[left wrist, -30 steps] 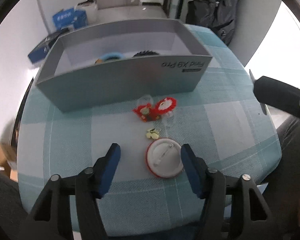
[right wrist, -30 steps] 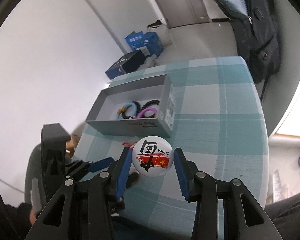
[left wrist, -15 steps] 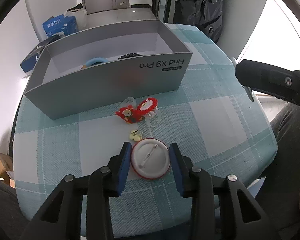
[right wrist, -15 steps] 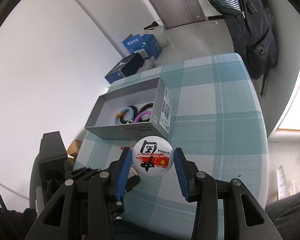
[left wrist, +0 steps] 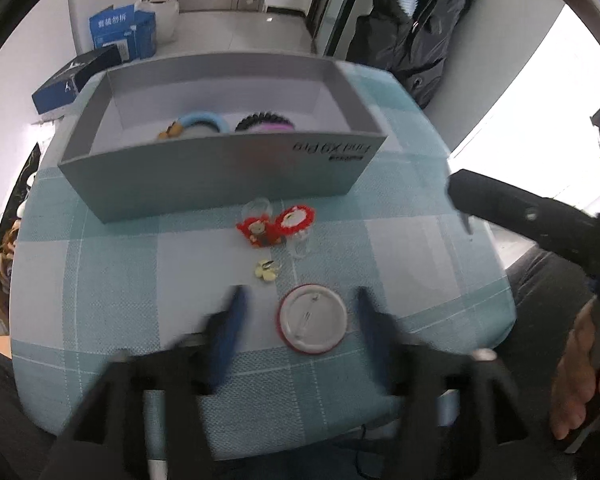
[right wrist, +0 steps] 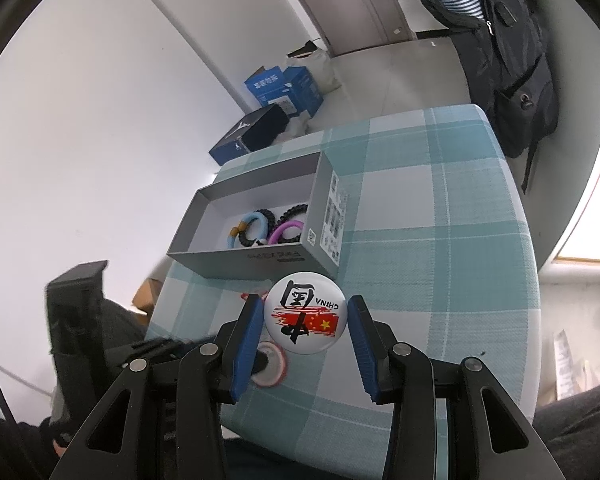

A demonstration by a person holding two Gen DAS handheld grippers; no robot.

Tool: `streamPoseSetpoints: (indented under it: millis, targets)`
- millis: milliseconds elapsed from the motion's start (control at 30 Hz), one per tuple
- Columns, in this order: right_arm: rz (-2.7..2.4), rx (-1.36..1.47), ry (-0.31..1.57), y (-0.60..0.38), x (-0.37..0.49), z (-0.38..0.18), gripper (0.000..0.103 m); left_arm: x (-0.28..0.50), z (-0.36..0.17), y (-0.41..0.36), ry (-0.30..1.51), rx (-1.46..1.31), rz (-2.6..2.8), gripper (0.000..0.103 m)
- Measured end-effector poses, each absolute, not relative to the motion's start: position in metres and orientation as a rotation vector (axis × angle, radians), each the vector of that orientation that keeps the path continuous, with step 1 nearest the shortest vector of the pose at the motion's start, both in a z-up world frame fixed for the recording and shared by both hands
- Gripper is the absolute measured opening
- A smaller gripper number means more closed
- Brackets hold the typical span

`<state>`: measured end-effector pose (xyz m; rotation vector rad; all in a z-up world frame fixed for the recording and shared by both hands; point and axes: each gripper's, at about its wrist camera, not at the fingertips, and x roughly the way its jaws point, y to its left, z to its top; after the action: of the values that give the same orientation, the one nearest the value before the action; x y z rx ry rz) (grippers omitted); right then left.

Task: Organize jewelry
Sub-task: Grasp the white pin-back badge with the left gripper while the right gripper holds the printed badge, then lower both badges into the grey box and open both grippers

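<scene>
My right gripper (right wrist: 304,340) has its blue pads clamped on the edges of a white badge (right wrist: 304,313) printed with "CHINA" and a red flag, held above the near part of the table (right wrist: 440,240). My left gripper (left wrist: 300,320) is blurred, its jaws apart, with a gap on each side of a second badge (left wrist: 312,319) that lies face down on the cloth, pin side up, red rim showing. Just beyond that badge sits a small pale yellow flower charm (left wrist: 266,270), and farther on a red knitted ornament (left wrist: 276,226) with some clear plastic pieces beside it, close against the near wall of the grey box (left wrist: 220,176). The box stands open on the far half of the table; inside it, toward its right end, lie a light blue ring (right wrist: 256,226), a purple ring (right wrist: 286,230) and black beaded bands (right wrist: 296,210), touching or overlapping one another. The table wears a teal and white checked cloth. On the floor beyond it are blue cartons (right wrist: 284,86) and a dark blue box (right wrist: 248,132), and a dark jacket (right wrist: 500,40) hangs at the far right.
</scene>
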<state>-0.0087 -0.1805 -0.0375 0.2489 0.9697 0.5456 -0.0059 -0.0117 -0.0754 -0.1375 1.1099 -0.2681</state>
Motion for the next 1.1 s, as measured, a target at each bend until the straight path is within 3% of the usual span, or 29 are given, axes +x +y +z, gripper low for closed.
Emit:
streamPoseSetpoints:
  millis: [467,533,633,900,1100]
  targets:
    - [0.537,0.262,0.968,-0.183,-0.008,-0.038,0.042,-0.011,-0.094,-0.043,1.126,0.122,-0.21,0.069]
    - [0.534,0.266,0.967,-0.184,-0.007,-0.038,0.042,-0.01,-0.094,-0.041,1.125,0.106,-0.216,0.066]
    - [0.534,0.267,0.967,-0.184,-0.007,-0.038,0.042,-0.007,-0.091,-0.04,1.11,0.106,-0.216,0.038]
    - [0.534,0.259,0.969,-0.182,-0.007,-0.038,0.042,-0.004,-0.088,-0.032,1.115,0.059,-0.221,0.038]
    - [0.542,0.313,0.956,-0.189,-0.007,-0.036,0.042,0.0,-0.056,-0.005,1.039,-0.024,-0.191,0.038]
